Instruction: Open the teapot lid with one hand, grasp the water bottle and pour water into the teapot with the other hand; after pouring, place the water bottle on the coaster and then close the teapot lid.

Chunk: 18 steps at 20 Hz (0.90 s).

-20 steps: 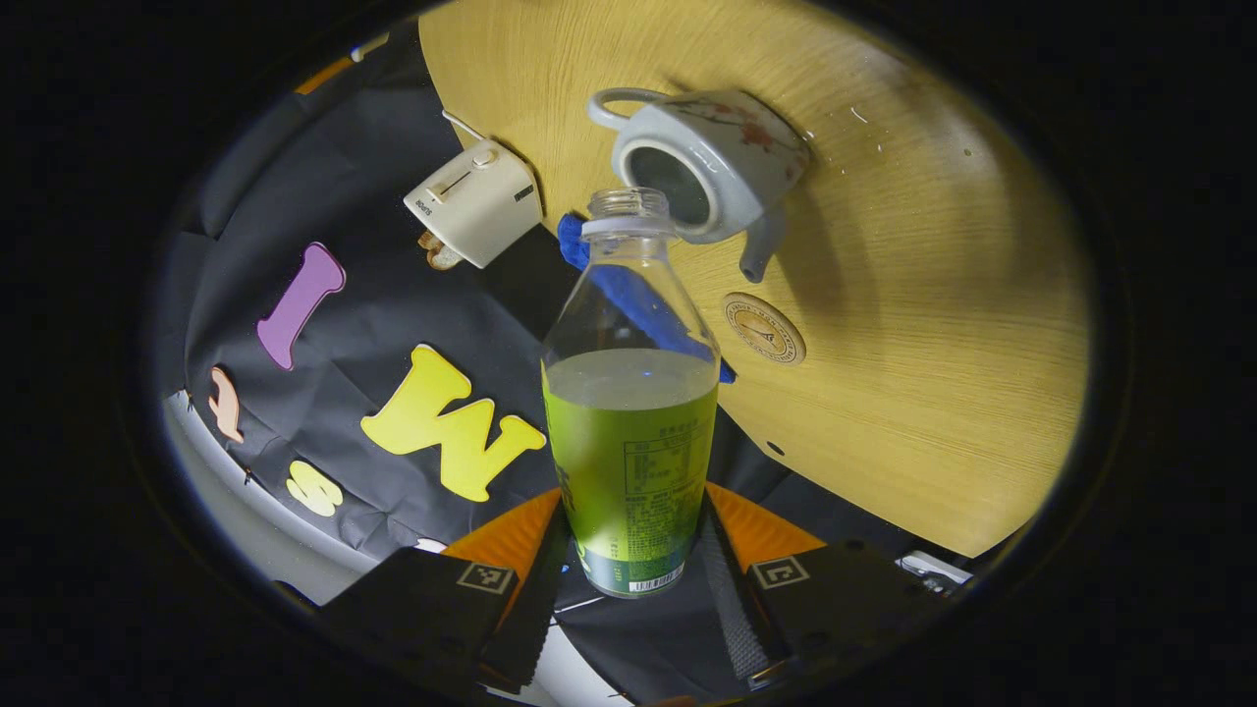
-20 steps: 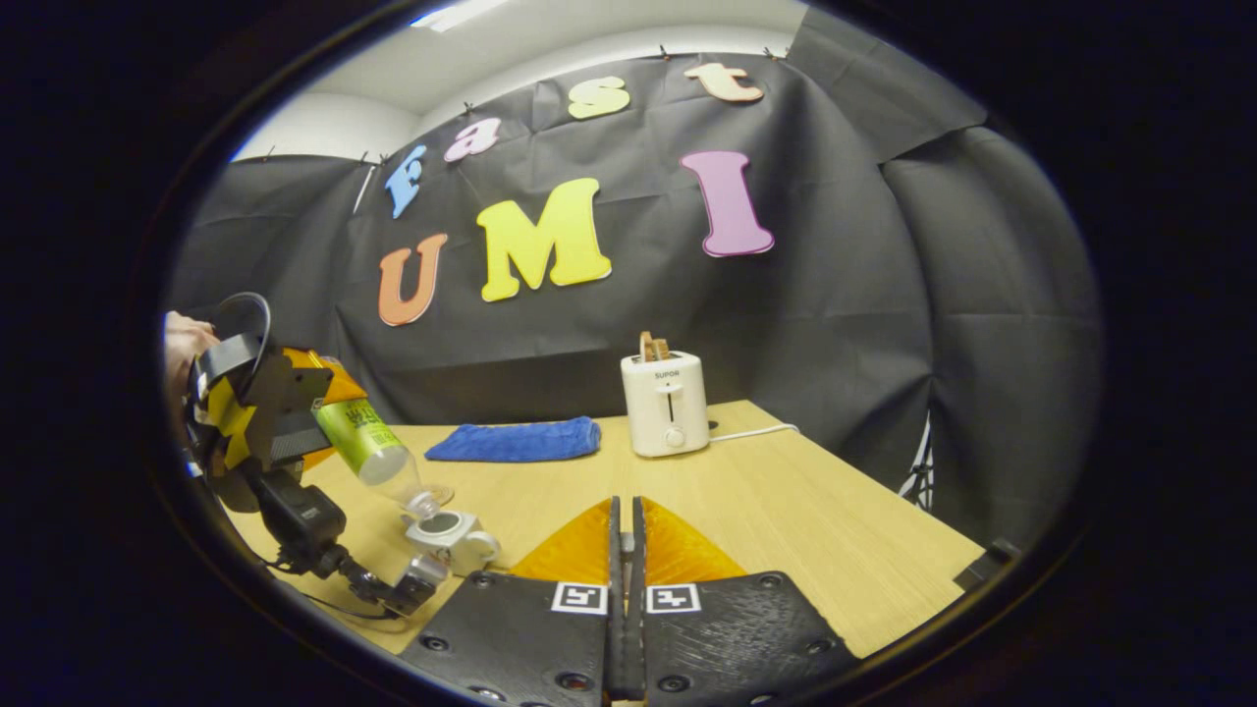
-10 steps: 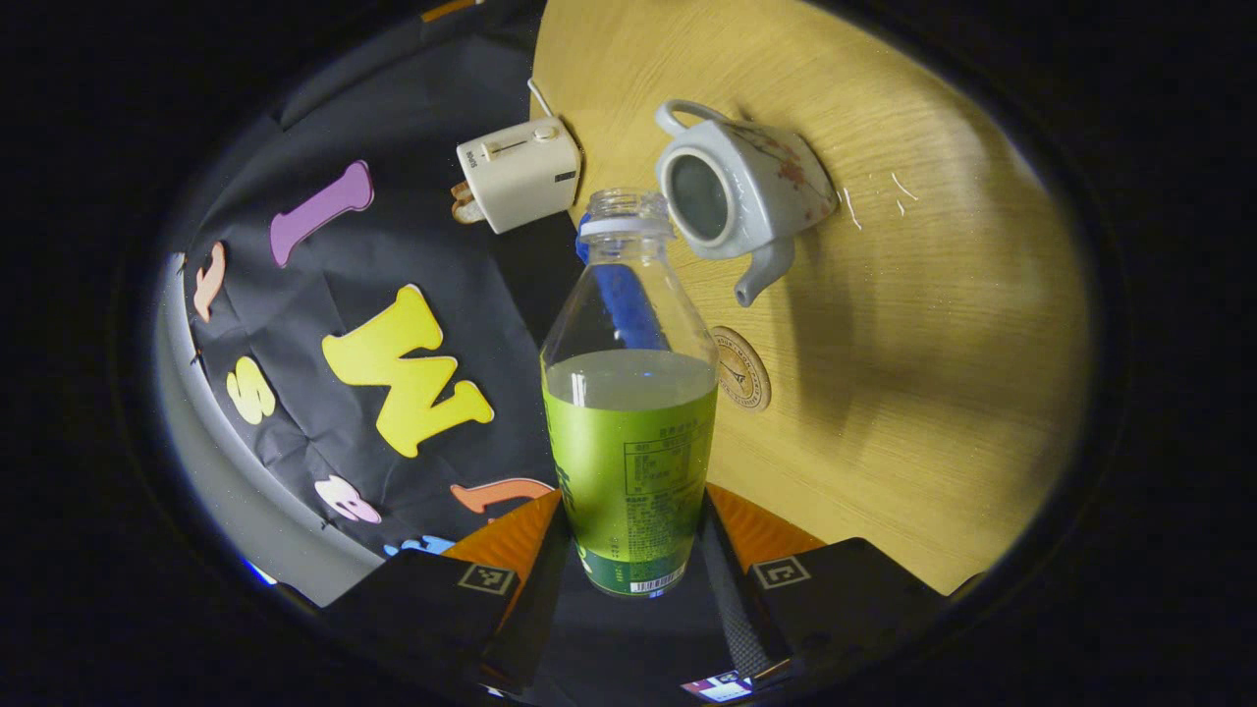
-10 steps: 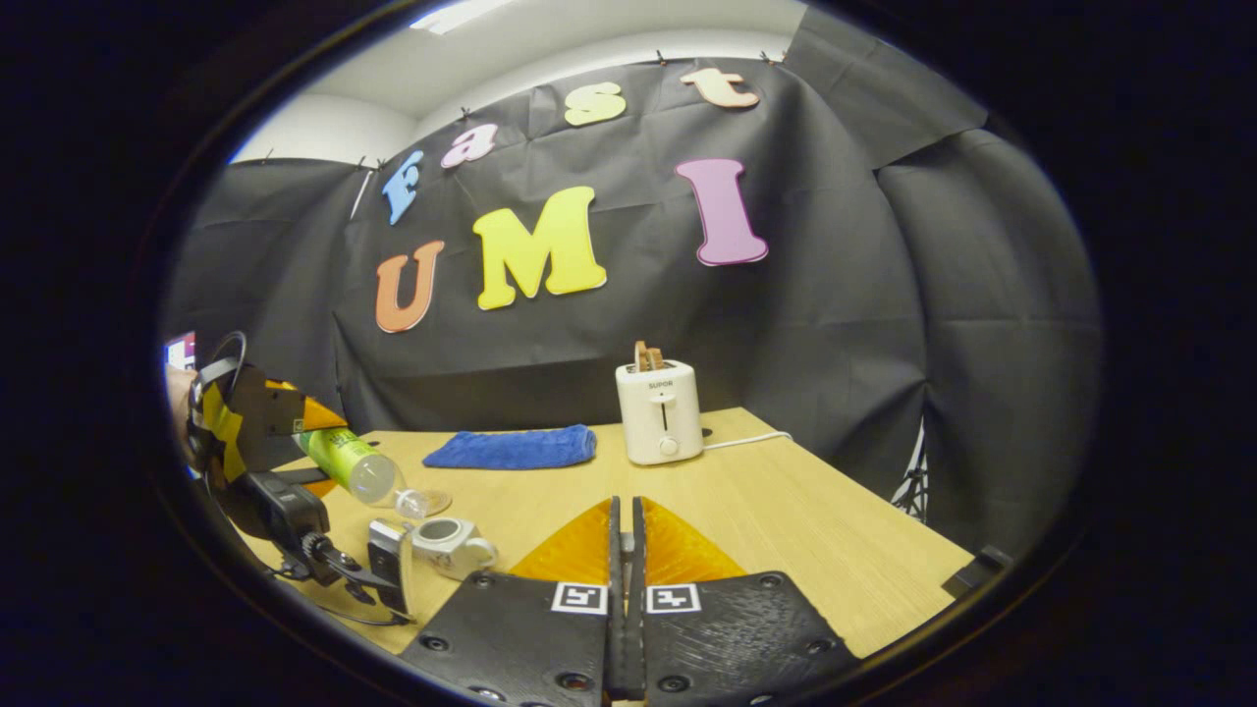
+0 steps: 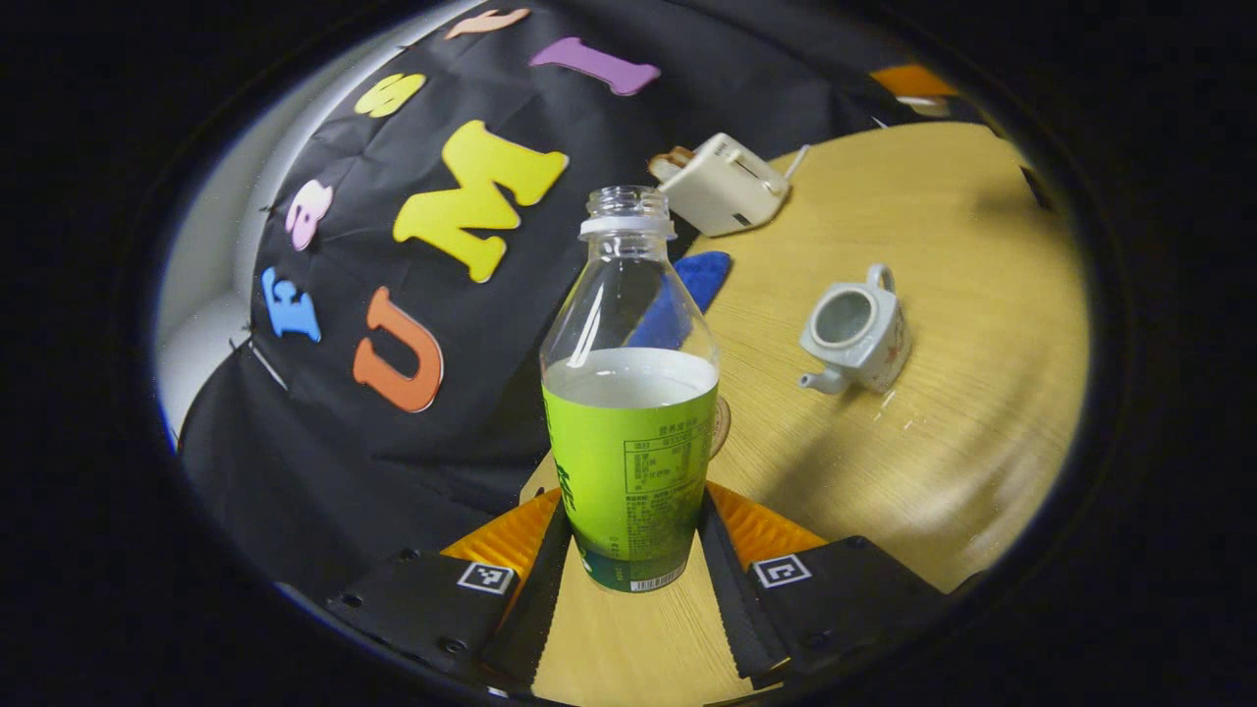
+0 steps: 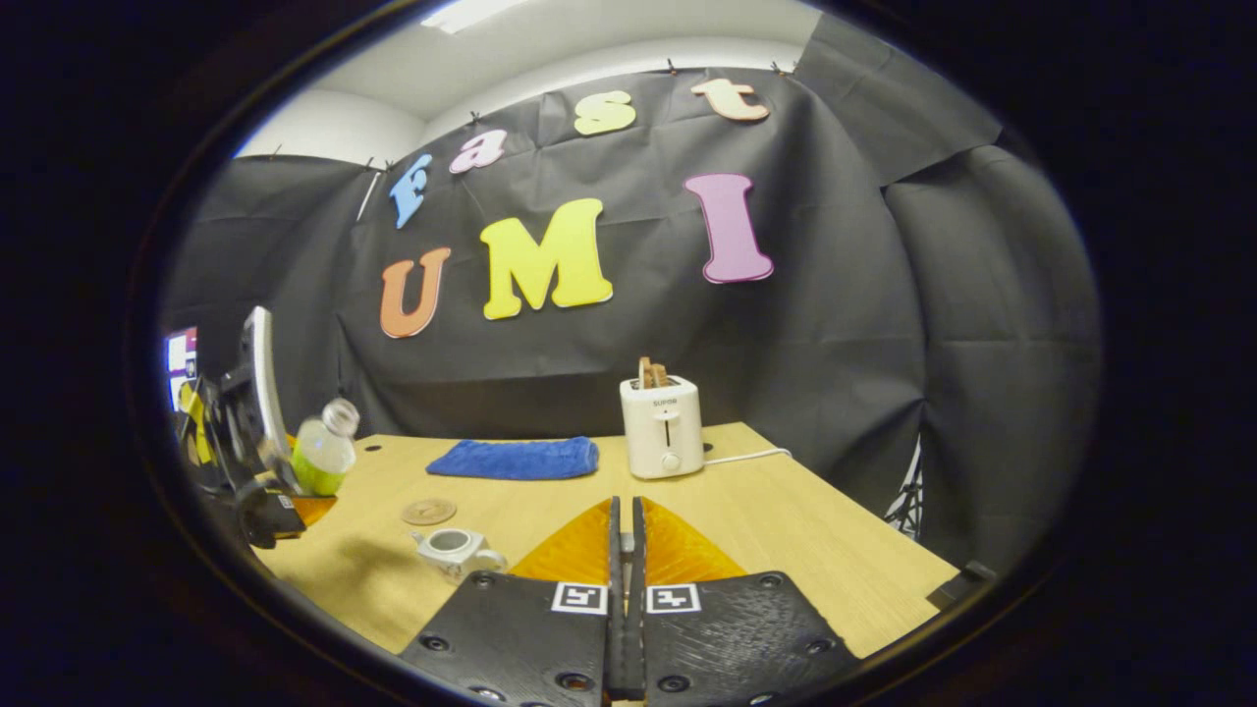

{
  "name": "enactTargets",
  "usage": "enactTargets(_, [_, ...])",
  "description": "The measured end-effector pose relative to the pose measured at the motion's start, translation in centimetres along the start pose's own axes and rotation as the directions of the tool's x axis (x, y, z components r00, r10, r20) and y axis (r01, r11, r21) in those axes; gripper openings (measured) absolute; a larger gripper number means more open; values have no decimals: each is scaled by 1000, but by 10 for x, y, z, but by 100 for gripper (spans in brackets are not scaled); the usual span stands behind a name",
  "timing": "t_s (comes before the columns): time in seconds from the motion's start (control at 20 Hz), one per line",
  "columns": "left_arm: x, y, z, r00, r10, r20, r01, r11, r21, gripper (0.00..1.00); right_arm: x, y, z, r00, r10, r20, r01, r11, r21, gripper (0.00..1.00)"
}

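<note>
My left gripper (image 5: 630, 503) is shut on a clear water bottle (image 5: 628, 412) with a green label and no cap, held about upright and roughly half full. The right gripper view has that bottle (image 6: 322, 457) at the table's left, just above the surface. A round coaster (image 6: 429, 511) lies beside it, and in the left gripper view the coaster (image 5: 723, 424) peeks out from behind the bottle. The white teapot (image 5: 856, 334) (image 6: 454, 548) stands lidless, its mouth open. My right gripper (image 6: 626, 535) is shut; a thin pale piece sits in the slit, and the lid's body is hidden.
A white toaster (image 6: 663, 427) with a cord stands at the back of the wooden table (image 6: 786, 520). A folded blue cloth (image 6: 516, 459) lies to its left. The far left edge holds the other hand-held rig (image 6: 241, 432).
The bottle swung back from its tilt over the teapot's mouth to upright and moved left, away from the teapot and down toward the coaster. My right gripper barely moved.
</note>
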<state>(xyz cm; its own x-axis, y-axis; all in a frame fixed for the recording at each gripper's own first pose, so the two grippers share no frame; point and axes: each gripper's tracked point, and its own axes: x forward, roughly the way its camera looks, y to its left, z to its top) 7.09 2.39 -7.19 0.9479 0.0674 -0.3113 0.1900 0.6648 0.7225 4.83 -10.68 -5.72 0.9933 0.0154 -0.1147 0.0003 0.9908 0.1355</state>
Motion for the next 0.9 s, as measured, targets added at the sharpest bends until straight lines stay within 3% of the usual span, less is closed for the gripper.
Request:
enactTargets(0.2, [0, 10, -7, 1000, 23, 19, -19, 976, -219, 73, 0, 13, -1, 1000, 13, -7, -13, 1000, -15, 0])
enactTargets(0.3, [-3, 10, -1, 997, 23, 74, 5, 932, -363, 73, 0, 20, -2, 1000, 19, -8, -20, 999, -30, 2])
enactTargets(0.45, [-3, 14, 16, 988, 18, 154, 68, 842, -536, 73, -1, 27, 0, 1000, 25, -7, -26, 999, -44, 2])
enactTargets(0.65, [12, 23, 33, 978, 45, 204, 92, 785, -612, 74, -1, 34, -1, 1000, 29, -8, -29, 998, -56, 0])
enactTargets(0.8, [28, 37, 54, 959, 80, 270, 132, 720, -681, 73, 0, 36, -3, 1000, 28, -15, -28, 997, -67, 2])
enactTargets(0.9, [46, 37, 61, 955, 72, 288, 156, 704, -693, 73, 2, 37, -6, 999, 24, -22, -26, 997, -69, 0])
